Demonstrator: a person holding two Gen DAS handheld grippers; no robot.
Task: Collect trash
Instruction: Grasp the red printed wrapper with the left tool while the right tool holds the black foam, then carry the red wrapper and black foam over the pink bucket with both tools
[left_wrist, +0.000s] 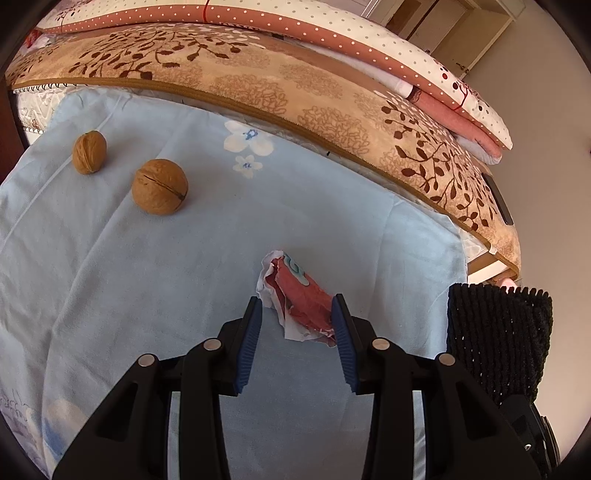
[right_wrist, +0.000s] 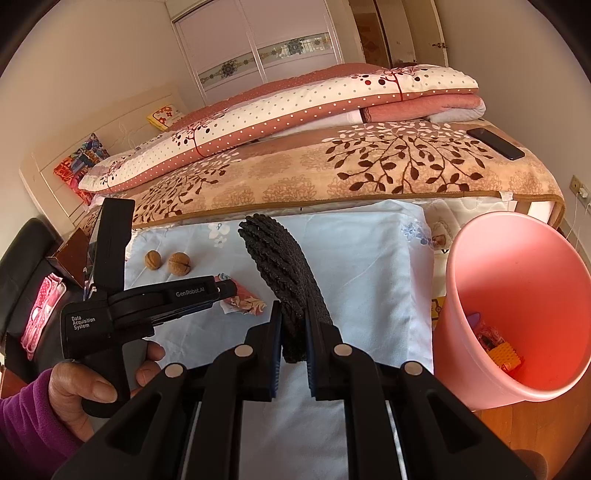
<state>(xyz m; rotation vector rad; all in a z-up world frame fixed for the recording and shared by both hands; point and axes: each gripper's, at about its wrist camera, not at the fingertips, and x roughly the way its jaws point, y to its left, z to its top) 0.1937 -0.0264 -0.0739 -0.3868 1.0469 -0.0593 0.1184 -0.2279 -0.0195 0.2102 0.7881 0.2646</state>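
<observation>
Trash, in the left wrist view, is a crumpled red and white wrapper (left_wrist: 297, 297) lying on the pale blue cloth (left_wrist: 147, 295) that covers the bed's edge. The left tool (left_wrist: 297, 321) hangs over it with its jaws spread; the wrapper lies between the blue pads (left_wrist: 251, 332), its right end touching or just beside the right pad, not pinched. Two walnuts (left_wrist: 159, 186) sit well apart from it to the upper left. A black knitted piece (left_wrist: 498, 339) shows at the right edge.

From the right wrist view, a pink bin (right_wrist: 517, 302) stands on the floor to the right of the bed, mouth tilted toward the camera. Inside lie a yellow studded piece (right_wrist: 504, 356) and some purple and red scraps, too small to name. The right tool (right_wrist: 293, 332) is pressed together on the black knitted piece (right_wrist: 280, 266), which stands up from its jaws. Left of it, a hand (right_wrist: 85, 391) in a purple sleeve holds the left tool (right_wrist: 229, 290) over the wrapper (right_wrist: 245, 304).
</observation>
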